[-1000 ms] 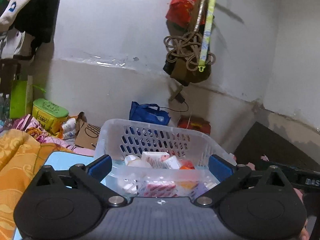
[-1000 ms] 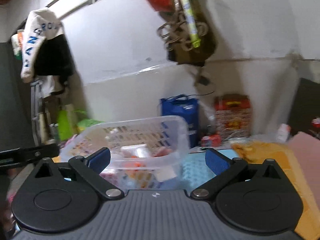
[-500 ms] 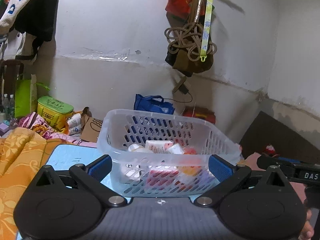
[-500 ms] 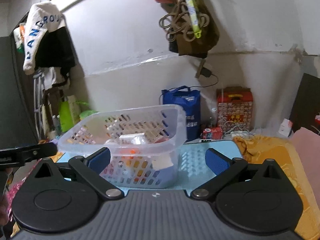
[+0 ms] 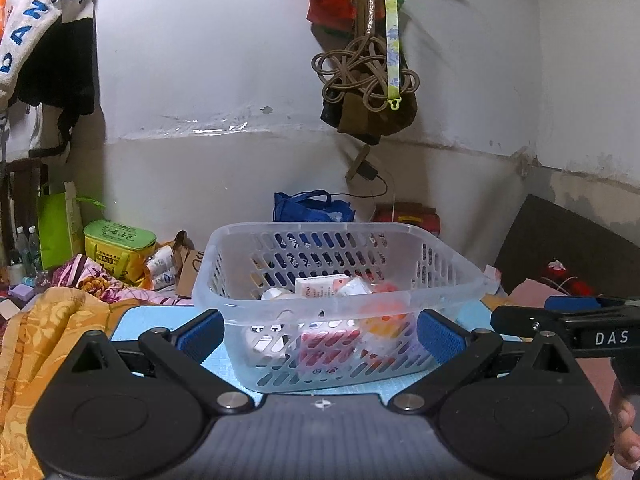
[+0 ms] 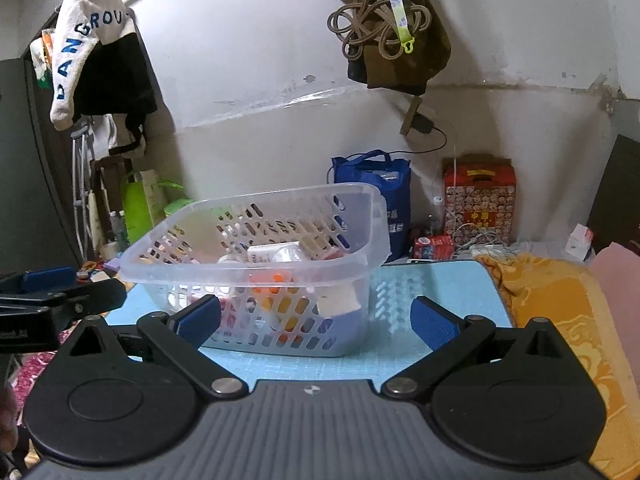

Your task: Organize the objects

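A clear perforated plastic basket (image 5: 448, 268) stands on a light blue mat (image 5: 160, 320). It holds several small boxes and packets, among them a white and red box (image 5: 320, 285) and an orange item (image 5: 384, 312). My left gripper (image 5: 320, 336) is open and empty, just in front of the basket. The basket also shows in the right wrist view (image 6: 360, 220), left of centre. My right gripper (image 6: 316, 318) is open and empty, in front of the basket's right end. Each gripper shows at the edge of the other's view.
Orange patterned cloth (image 5: 36, 332) lies left of the mat and also on its right (image 6: 560, 300). A blue bag (image 6: 376, 196) and a red box (image 6: 478, 200) stand against the wall behind. A green box (image 5: 118, 248) sits at the left. Bags and rope hang above (image 5: 368, 72).
Both grippers have drawn back and tilted down from the basket, so it looks smaller and its whole front wall shows. Both stay open and empty.
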The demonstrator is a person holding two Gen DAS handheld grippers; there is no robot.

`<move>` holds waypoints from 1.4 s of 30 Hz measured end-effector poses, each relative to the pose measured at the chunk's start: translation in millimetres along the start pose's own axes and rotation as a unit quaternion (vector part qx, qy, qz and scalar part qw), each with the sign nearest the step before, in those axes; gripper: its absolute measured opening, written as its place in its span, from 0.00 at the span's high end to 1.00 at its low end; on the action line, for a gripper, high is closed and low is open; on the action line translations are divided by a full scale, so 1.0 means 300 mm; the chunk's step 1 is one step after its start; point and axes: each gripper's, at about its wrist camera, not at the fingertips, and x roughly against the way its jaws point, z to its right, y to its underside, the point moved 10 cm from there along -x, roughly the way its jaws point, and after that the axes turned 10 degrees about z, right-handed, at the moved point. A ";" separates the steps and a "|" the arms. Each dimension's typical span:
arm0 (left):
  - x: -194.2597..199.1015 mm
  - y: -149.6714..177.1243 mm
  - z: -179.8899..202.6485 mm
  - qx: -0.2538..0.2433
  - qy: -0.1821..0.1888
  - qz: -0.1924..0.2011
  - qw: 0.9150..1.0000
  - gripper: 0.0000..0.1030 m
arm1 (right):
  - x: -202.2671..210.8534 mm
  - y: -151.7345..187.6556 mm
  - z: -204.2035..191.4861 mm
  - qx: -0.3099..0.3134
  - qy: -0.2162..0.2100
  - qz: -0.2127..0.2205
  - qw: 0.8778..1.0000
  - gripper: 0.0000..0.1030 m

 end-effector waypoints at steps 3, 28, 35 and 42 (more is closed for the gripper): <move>0.002 0.000 0.002 -0.003 -0.001 0.000 1.000 0.00 | 0.000 0.002 -0.004 0.006 0.006 0.002 1.000 0.00; 0.005 0.017 -0.023 0.009 -0.012 0.002 1.000 0.00 | 0.014 0.002 -0.038 0.014 -0.001 0.011 1.000 0.00; 0.002 0.025 -0.022 0.009 -0.011 -0.004 1.000 0.00 | 0.016 0.008 -0.044 0.014 -0.007 0.009 1.000 0.00; 0.003 0.029 -0.013 0.003 -0.012 -0.004 1.000 0.00 | 0.017 0.005 -0.041 0.014 -0.005 0.011 1.000 0.00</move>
